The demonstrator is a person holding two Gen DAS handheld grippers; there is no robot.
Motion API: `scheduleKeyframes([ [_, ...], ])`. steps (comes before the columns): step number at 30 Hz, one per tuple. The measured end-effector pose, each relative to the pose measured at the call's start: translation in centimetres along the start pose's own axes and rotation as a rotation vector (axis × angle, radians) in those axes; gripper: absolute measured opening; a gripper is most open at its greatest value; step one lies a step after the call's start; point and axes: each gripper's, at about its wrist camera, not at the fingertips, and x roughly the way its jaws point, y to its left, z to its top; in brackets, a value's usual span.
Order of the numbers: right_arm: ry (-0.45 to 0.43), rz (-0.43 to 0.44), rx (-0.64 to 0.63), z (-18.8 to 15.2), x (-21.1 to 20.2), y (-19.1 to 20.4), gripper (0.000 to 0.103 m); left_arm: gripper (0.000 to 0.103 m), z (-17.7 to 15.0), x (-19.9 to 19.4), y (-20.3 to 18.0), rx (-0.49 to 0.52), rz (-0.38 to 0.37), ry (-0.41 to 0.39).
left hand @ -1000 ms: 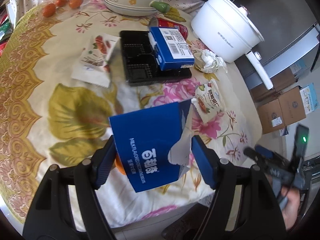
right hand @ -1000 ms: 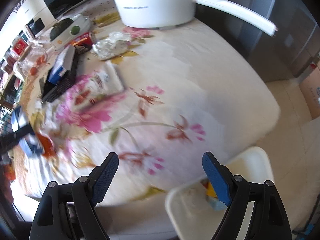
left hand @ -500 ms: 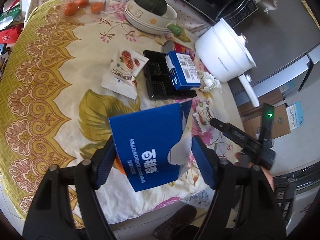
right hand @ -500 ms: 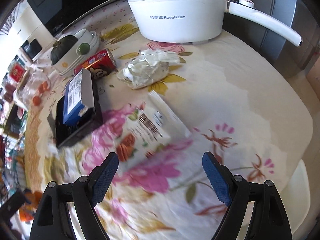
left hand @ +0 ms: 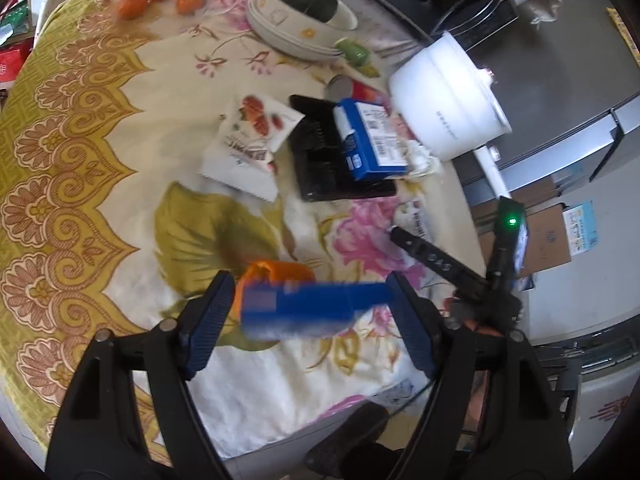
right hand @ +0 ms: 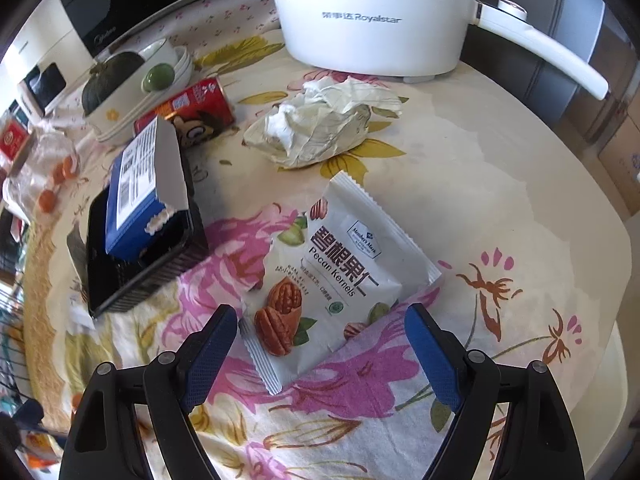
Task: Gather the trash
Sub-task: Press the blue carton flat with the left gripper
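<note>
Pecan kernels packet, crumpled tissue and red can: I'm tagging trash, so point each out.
pecan kernels packet (right hand: 340,276), right wrist view, on its printed front.
crumpled tissue (right hand: 320,124), right wrist view, on its bunched middle.
red can (right hand: 192,114), right wrist view, on its printed side.

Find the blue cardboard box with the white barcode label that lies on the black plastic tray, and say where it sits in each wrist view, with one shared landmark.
Left wrist view: the blue cardboard box is right of centre, in the upper half, on the black plastic tray.
Right wrist view: the box is at left, mid-height, on the tray.
Shared landmark: the white electric pot, beyond the box.
</note>
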Motion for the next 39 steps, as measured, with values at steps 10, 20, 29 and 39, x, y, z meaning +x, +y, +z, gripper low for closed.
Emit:
scheduleKeyframes([
  [10, -0.001, -0.006, 0.012, -0.1, -0.1, -1.2, 0.087, 0.080, -0.3, 1.2, 0.6, -0.001, 0.058, 0.032],
  [20, 0.007, -0.078, -0.052, 0.0, 0.5, -1.6, 0.087, 0.080, -0.5, 1.7, 1.5, -0.001, 0.119, 0.066],
  [29, 0.032, -0.112, -0.073, -0.4, 0.0, -4.5, 0.087, 0.080, -0.6, -1.1, 4.3, -0.009, 0.194, 0.031],
  [39, 0.012, -0.102, -0.063, -0.2, -2.0, -7.3, 0.087, 0.080, -0.3, -2.3, 5.7, -0.010, 0.343, -0.014],
])
